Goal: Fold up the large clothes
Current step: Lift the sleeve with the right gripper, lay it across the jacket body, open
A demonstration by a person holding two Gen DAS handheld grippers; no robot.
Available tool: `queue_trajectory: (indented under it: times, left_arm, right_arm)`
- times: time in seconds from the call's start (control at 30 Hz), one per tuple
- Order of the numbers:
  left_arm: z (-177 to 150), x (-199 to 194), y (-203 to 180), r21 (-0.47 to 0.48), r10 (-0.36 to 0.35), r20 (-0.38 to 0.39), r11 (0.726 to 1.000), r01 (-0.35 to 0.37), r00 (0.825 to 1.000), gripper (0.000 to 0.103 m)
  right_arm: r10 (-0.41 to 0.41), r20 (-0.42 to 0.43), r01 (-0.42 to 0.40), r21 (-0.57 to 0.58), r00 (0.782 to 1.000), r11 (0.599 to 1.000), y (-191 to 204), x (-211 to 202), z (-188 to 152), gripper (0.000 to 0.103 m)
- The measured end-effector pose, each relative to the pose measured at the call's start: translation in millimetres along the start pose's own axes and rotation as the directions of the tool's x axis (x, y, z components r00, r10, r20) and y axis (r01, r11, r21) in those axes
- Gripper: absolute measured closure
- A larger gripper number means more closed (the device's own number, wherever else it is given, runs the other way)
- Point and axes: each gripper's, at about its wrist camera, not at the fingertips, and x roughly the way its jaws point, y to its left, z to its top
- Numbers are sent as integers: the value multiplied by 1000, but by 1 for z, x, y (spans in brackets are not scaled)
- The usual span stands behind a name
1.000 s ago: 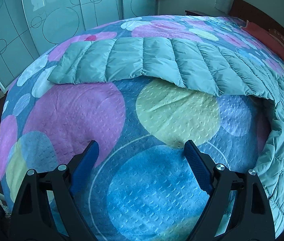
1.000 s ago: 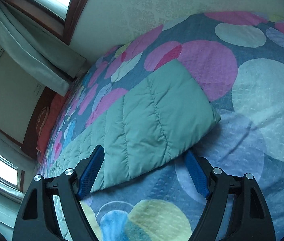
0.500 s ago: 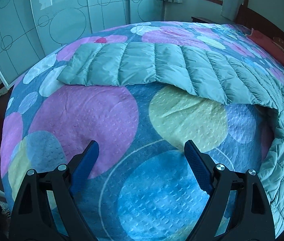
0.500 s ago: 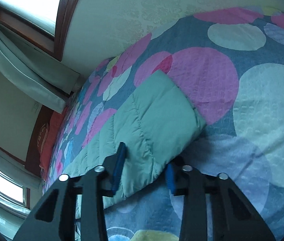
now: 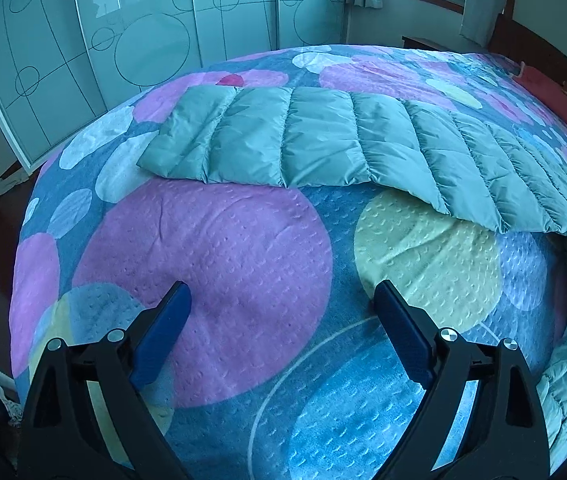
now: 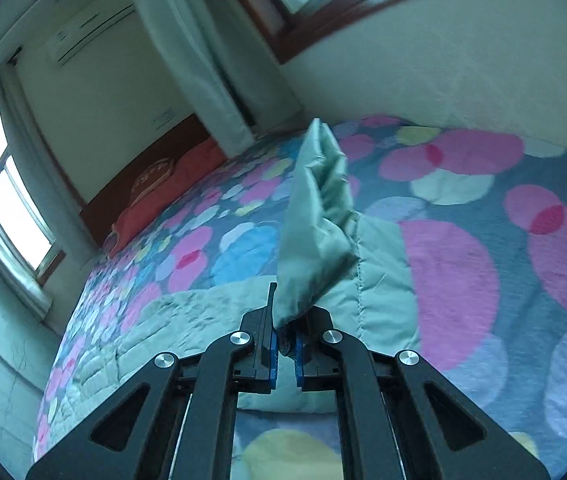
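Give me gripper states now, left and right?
Left gripper: open, empty, above the bedspread.
Right gripper: closed on the green quilted garment, its end lifted.

The quilted jacket (image 5: 323, 140) is a pale sea-green, stitched in parallel channels; in the right wrist view its lifted sleeve (image 6: 319, 220) shows the same plain green. The bedspread (image 5: 243, 260) is blue-grey, patterned with large overlapping circles in pink, lilac, pale yellow, bright blue and white, some with red overlaps. The left claw (image 5: 283, 312) and right claw (image 6: 283, 344) are black with blue pads. The wardrobe doors (image 5: 123, 40) are pale frosted green with thin line-drawn circles. The headboard (image 6: 143, 176) is dark reddish brown.
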Motion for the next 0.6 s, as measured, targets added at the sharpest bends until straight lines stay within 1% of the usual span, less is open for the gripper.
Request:
queue_trajectory:
  times: [0.07, 0.13, 0.3, 0.37, 0.47, 0.53, 0.6]
  left_arm:
    - [0, 1, 0, 2, 1, 2, 1000, -1, 1000, 9]
    - [0, 2, 0, 2, 0, 4, 1000, 0, 1000, 8]
    - [0, 4, -1, 3, 2, 8, 1000, -2, 1000, 6]
    - [0, 5, -1, 2, 1, 9, 1000, -1, 1000, 5]
    - [0, 6, 0, 2, -2, 10, 1000, 2, 1000, 4]
    - [0, 6, 0, 3, -2, 10, 1000, 2, 1000, 4]
    - [0, 6, 0, 2, -3, 10, 1000, 3, 1000, 4]
  right_arm:
    - [52, -36, -54, -48, 998, 997, 34, 14, -7, 98]
    - [109, -82, -116, -94, 991, 989, 71, 31, -17, 99]
    - [198, -204, -239, -204, 959, 949, 149, 67, -52, 99]
    - [221, -259, -282, -231, 940, 931, 180, 82, -69, 99]
    - [242, -345, -339, -257, 907, 905, 211, 99, -96, 99]
    - [250, -399, -372, -267, 882, 889, 228, 106, -115, 99]
    - [251, -457, -407, -285, 854, 868, 250, 106, -142, 99]
